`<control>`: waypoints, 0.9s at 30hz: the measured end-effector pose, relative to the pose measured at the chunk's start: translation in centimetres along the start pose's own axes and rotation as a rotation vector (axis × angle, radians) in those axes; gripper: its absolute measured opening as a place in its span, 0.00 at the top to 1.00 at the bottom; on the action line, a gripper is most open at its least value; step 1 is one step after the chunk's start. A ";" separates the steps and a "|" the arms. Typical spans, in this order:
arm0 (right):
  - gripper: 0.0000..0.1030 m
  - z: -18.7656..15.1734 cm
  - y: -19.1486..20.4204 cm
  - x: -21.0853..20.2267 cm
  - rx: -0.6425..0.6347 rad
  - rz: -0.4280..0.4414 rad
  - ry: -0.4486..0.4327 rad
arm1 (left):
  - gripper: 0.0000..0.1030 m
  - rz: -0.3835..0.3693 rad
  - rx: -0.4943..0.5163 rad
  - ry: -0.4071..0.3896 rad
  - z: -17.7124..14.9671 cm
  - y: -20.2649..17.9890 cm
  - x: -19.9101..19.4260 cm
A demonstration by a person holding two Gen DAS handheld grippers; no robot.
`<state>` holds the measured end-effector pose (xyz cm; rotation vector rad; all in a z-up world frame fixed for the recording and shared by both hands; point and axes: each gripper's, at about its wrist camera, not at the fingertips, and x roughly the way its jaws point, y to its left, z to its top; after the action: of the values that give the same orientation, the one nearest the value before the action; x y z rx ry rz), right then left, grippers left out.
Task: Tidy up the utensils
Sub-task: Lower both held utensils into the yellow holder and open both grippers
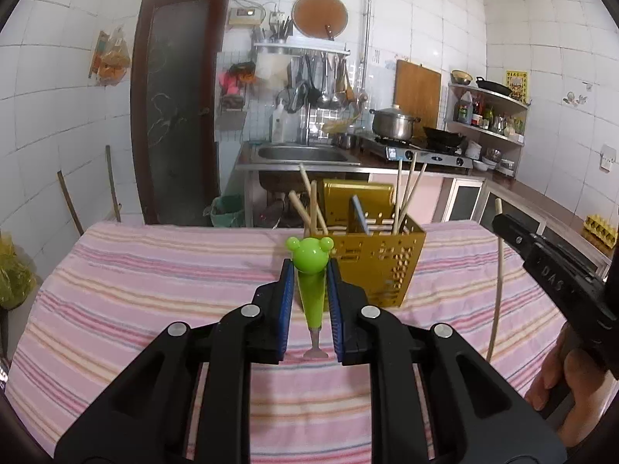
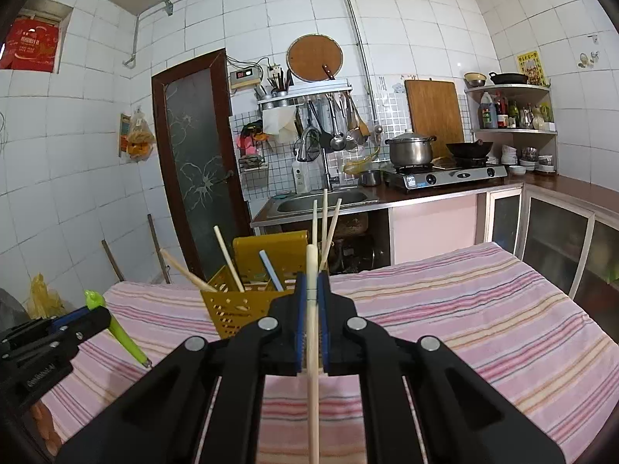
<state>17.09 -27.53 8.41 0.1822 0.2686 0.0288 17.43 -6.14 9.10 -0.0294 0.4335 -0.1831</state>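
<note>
Utensils first: you have one green bear-headed utensil [image 1: 309,270] pinched between the blue pads of your left gripper [image 1: 310,270], head up and narrow end hanging below the pads, and one pale wooden chopstick [image 2: 312,309] clamped upright in your right gripper [image 2: 312,282], whose fingers are closed almost together on it. Both are held off the striped cloth [image 2: 445,309] rather than lying on it.

The yellow perforated holder [image 1: 379,266] stands on the cloth just ahead of both grippers. Count what is in it — three chopsticks [image 1: 309,205] leaning at its left end, three more [image 1: 406,185] at its right end, and one blue-handled piece [image 1: 359,216] between them. A raised yellow back panel [image 1: 356,193] stands behind the compartments.

From the left wrist view the holder sits right behind the green utensil, slightly to the right; from the right wrist view it is ahead and to the left, partly hidden by your fingers. The leaning sticks fan outward over the holder's rim, so they crowd the openings at both ends; the middle looks less crowded.

The cloth is bare to the right of the holder and in front of it, out to the table's far edge. Your two grippers are near each other, side by side. Beyond the table stand a sink [image 2: 321,197], a stove [image 2: 448,176] with a steel pot [image 2: 410,149], and a dark door [image 2: 197,162], all well apart from the work.
</note>
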 end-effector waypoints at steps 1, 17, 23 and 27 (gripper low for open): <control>0.94 0.2 0.0 0.2 0.000 -0.002 -0.004 | 0.84 -0.002 0.000 -0.003 0.2 -0.1 0.1; 0.94 11.3 1.5 3.9 -0.008 0.031 -0.217 | 0.85 -0.065 -0.010 -0.121 10.9 -1.5 2.0; 0.94 14.0 2.4 6.8 -0.018 0.032 -0.284 | 0.85 -0.037 0.014 -0.157 13.7 -2.3 5.4; 0.94 14.9 2.6 9.5 -0.034 0.029 -0.309 | 0.85 -0.008 0.033 -0.153 13.5 -2.2 8.9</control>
<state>30.20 -27.05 20.49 0.1539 -0.0425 0.0337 30.62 -10.08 17.79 -0.0124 0.2781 -0.1948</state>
